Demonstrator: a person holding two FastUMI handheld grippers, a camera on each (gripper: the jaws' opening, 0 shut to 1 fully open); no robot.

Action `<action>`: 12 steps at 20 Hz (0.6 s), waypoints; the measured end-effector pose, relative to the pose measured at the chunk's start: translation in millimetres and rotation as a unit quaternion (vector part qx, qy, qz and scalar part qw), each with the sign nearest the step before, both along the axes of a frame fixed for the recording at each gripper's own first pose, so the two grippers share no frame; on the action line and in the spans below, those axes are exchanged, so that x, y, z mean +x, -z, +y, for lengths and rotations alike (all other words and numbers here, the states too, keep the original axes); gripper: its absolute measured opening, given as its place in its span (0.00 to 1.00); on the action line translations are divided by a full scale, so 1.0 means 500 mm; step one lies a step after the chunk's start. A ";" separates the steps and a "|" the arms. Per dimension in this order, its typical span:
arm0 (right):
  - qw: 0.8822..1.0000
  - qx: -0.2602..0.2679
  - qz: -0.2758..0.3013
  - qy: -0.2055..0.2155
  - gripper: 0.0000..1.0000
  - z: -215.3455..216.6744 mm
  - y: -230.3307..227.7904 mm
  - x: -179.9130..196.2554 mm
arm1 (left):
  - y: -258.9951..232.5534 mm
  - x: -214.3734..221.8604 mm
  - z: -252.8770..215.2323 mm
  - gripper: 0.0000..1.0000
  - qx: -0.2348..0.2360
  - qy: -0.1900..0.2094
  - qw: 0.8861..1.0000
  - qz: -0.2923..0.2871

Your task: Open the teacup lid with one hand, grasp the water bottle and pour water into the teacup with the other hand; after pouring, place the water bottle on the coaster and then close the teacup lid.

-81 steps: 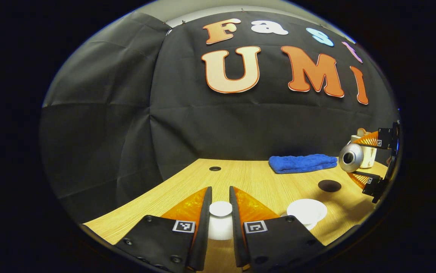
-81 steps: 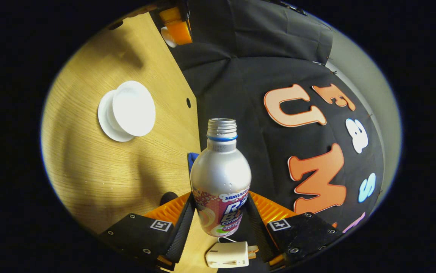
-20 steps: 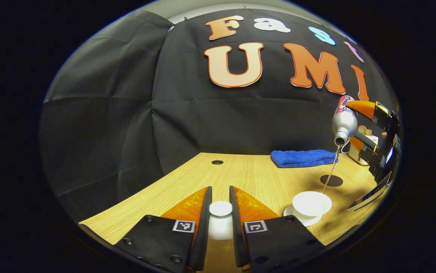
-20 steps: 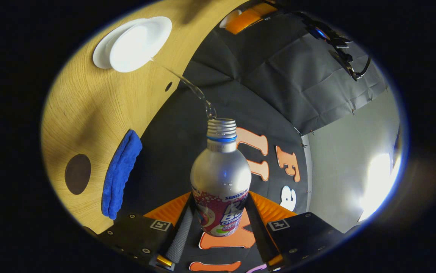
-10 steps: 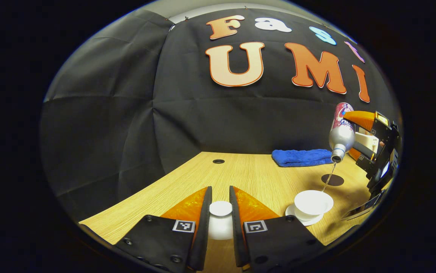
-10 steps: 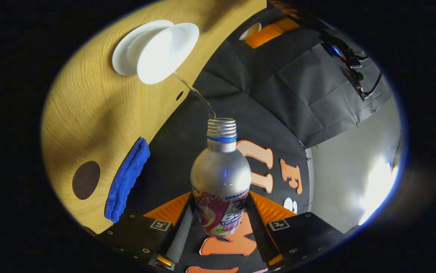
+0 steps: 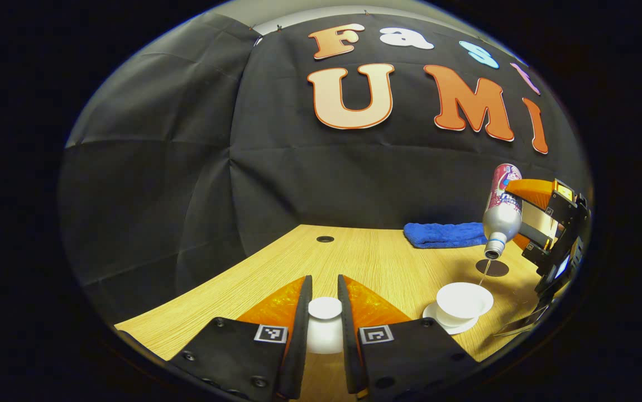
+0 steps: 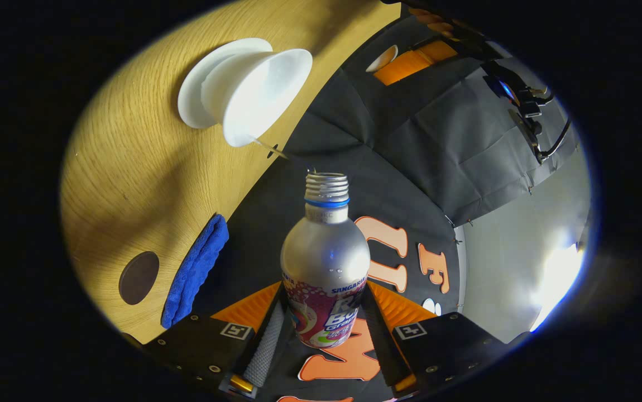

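While tilted mouth-down, silver water bottle (image 8: pixel 325 257).

The left tool (image 7: pixel 324 310) sits level and low with both fingers pressed on the lid (image 7: pixel 324 309), while the right tool (image 8: pixel 325 312) is tipped steeply downward, clamping the water bottle (image 8: pixel 325 262).

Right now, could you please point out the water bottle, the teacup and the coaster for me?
water bottle (image 8: pixel 325 251): right gripper view, silver shoulder.
teacup (image 7: pixel 462 298): left gripper view, inside of the open bowl.
coaster (image 8: pixel 138 277): right gripper view, middle of the dark disc.
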State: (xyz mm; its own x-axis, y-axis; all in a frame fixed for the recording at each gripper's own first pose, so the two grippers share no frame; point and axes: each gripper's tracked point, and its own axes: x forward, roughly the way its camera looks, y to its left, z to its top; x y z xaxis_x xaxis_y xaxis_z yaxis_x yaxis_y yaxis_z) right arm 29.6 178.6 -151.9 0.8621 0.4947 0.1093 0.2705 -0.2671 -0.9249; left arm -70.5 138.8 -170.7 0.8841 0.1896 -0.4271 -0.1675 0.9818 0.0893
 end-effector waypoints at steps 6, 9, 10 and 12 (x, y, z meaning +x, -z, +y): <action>0.999 0.034 0.031 0.005 0.78 0.013 0.015 -0.013 | -0.016 0.005 -0.006 0.33 -0.003 0.012 1.000 -0.021; 0.997 0.066 0.042 0.021 0.78 0.000 -0.002 -0.009 | -0.035 0.013 -0.022 0.29 -0.008 0.021 0.999 -0.033; 0.995 0.079 0.049 0.026 0.78 0.000 -0.001 -0.005 | -0.038 0.017 -0.030 0.29 -0.010 0.023 0.999 -0.036; 0.990 0.119 0.068 0.037 0.78 -0.007 -0.001 -0.002 | -0.046 0.022 -0.035 0.33 -0.010 0.026 0.999 -0.042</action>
